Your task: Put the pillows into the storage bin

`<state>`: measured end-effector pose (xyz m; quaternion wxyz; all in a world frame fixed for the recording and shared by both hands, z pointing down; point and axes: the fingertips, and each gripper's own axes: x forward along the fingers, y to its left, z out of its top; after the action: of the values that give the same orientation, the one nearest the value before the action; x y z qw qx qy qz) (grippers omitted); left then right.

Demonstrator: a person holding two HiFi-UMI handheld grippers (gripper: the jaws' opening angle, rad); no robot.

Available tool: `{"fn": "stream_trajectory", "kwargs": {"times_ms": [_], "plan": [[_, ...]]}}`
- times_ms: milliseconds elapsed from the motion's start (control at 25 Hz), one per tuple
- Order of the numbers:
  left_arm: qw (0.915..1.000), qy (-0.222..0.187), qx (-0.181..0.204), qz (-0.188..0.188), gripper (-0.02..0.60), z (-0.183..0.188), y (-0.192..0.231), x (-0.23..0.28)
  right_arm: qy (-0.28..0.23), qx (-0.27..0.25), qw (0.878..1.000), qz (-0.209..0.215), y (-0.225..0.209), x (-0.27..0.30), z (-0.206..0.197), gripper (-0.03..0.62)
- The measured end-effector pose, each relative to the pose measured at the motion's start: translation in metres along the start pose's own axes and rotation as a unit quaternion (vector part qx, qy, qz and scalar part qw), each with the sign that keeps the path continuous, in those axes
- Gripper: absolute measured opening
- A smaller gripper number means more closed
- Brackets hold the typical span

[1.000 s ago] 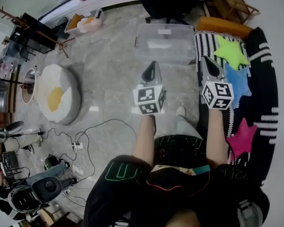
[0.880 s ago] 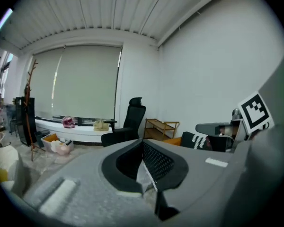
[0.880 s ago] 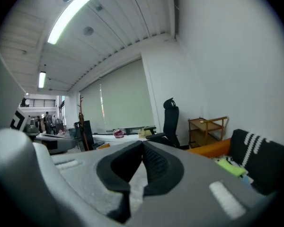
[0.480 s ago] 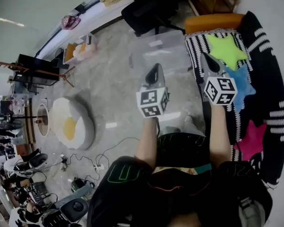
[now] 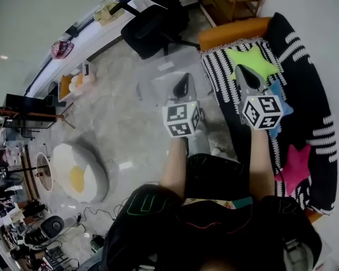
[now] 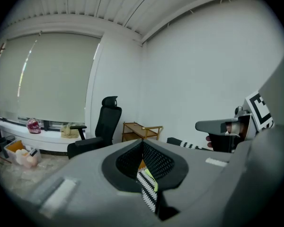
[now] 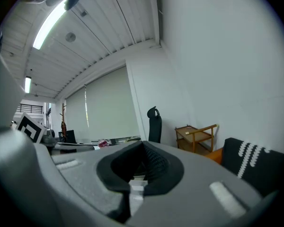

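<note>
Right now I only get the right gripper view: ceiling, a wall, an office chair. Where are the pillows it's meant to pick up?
Observer: On the sofa at the person's right. In the head view a green star pillow lies just past the right gripper.
Operator: Is that the only one?
Observer: No, a pink star pillow lies on the same sofa, nearer the person.
Operator: And the bin?
Observer: The clear storage bin stands on the floor beside the sofa, in front of the person.
</note>
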<state>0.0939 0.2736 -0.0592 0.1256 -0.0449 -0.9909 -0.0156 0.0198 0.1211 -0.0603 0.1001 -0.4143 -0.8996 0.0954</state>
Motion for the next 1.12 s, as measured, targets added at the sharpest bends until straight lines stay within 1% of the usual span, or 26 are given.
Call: {"fn": "stream_trajectory", "kwargs": {"times_ms": [160,280,400,520,640,760,880,1000,1120], "plan": [[0.9983,0.021,0.006,-0.054,0.011,-0.001,-0.005,0.065,-0.01,0.006,0.998,-0.058,-0.047,0.035,0.004,0.003],[0.9953,0.05,-0.005,-0.083,0.011,-0.01,0.0,0.109,-0.006,0.021,0.996,-0.09,-0.075,0.061,0.002,0.003],[0.9907,0.084,-0.016,-0.106,0.011,-0.036,0.01,0.149,0.021,0.035,0.992,-0.12,-0.093,0.084,-0.024,0.003],[0.9839,0.114,-0.027,-0.135,0.011,-0.057,0.015,0.187,0.051,0.054,0.985,-0.158,-0.111,0.102,-0.051,0.003],[0.9757,0.138,-0.034,-0.167,0.011,-0.068,0.012,0.215,0.074,0.068,0.977,-0.189,-0.121,0.11,-0.067,0.003],[0.9667,0.158,-0.034,-0.198,0.011,-0.081,-0.001,0.241,0.088,0.076,0.969,-0.217,-0.14,0.111,-0.081,0.003],[0.9521,0.188,-0.025,-0.24,0.012,-0.099,-0.025,0.254,0.106,0.093,0.957,-0.255,-0.161,0.098,-0.097,0.003],[0.9381,0.209,-0.016,-0.275,0.011,-0.11,-0.053,0.271,0.109,0.104,0.945,-0.289,-0.188,0.085,-0.1,0.003],[0.9247,0.227,-0.007,-0.306,0.012,-0.12,-0.087,0.284,0.111,0.113,0.937,-0.311,-0.218,0.073,-0.101,0.003]]}}
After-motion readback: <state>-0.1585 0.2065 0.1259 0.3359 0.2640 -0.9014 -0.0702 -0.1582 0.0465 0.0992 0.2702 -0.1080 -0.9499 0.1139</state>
